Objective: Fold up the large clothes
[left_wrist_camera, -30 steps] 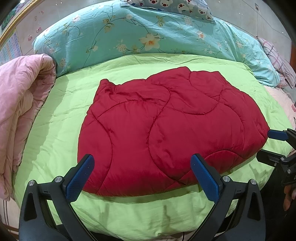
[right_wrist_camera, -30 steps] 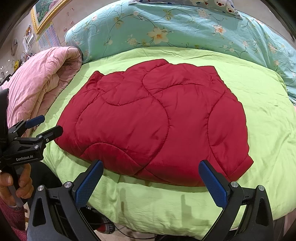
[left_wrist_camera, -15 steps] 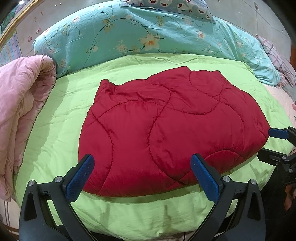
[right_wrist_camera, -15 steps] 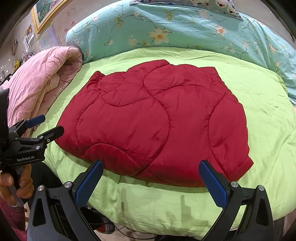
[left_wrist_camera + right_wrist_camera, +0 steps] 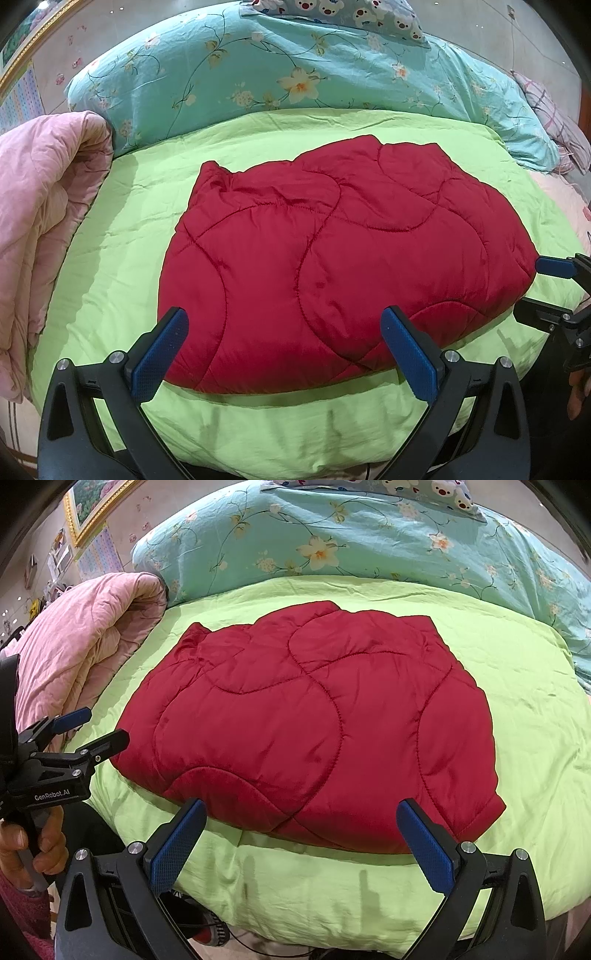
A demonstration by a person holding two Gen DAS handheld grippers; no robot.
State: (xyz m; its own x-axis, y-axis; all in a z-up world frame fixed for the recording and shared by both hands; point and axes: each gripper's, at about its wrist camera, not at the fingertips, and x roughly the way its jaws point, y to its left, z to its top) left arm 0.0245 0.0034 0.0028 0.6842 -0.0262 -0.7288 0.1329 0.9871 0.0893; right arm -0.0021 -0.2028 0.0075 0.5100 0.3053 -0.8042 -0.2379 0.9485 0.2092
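A red quilted padded garment [image 5: 332, 258] [image 5: 314, 731] lies folded into a compact bundle in the middle of a lime-green bedspread [image 5: 110, 240] [image 5: 535, 720]. My left gripper [image 5: 284, 343] hovers open just short of the garment's near edge, nothing between its blue pads. My right gripper [image 5: 301, 834] is also open, held before the near edge toward the garment's right side. In the left wrist view the right gripper [image 5: 543, 288] shows at the far right; in the right wrist view the left gripper [image 5: 88, 727] shows at the far left, held by a hand [image 5: 33, 849].
A rolled pink quilt [image 5: 40, 206] [image 5: 81, 638] lies along the left of the bed. A turquoise floral duvet [image 5: 277, 70] [image 5: 351, 539] is piled at the back, with a bear-print pillow [image 5: 332, 14] on top. A plaid pillow [image 5: 554, 110] sits at the far right.
Both grippers have barely shifted; the garment lies as before and both stay open.
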